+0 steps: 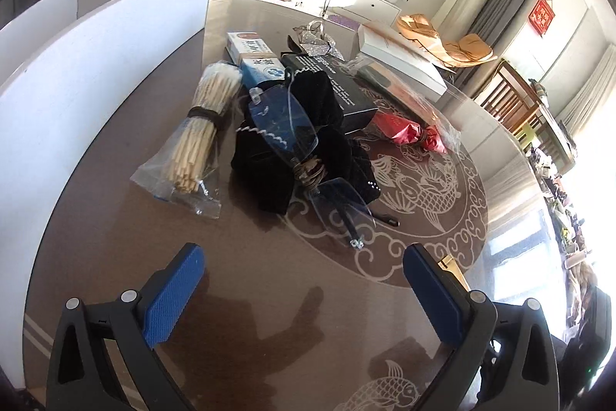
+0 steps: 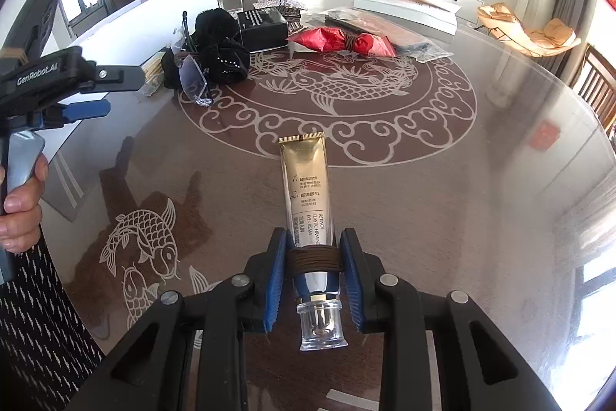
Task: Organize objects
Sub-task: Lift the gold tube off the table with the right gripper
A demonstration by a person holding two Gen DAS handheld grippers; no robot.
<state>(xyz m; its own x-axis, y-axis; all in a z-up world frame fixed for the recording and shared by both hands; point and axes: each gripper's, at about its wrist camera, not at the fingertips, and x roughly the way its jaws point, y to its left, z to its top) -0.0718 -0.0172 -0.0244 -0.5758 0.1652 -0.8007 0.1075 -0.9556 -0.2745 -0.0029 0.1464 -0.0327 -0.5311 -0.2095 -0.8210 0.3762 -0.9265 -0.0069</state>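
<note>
The right gripper (image 2: 313,274) is closed on a gold cream tube (image 2: 308,207), its blue pads pressing a band of brown cord wound around the tube near its clear cap. That hold looks chosen because the cord gives a firmer, less slippery spot than the smooth tube. The tube points away from the gripper, its crimped end toward the carp medallion (image 2: 331,91) printed on the round brown table (image 2: 481,203); its far end appears to be at or just above the tabletop. It is shiny gold with small printed text, a silver neck and a transparent cap. The left gripper (image 1: 304,291) hangs above bare tabletop with its fingers spread wide and nothing between them, likely ready for a next pick. Beyond the medallion's far edge lies the clutter: blue-tinted glasses (image 1: 285,126) resting on a black velvet pouch (image 1: 269,160), a bagged bundle of sticks (image 1: 196,137), a black box (image 1: 346,87), and a red wrapped packet (image 1: 404,130).
</note>
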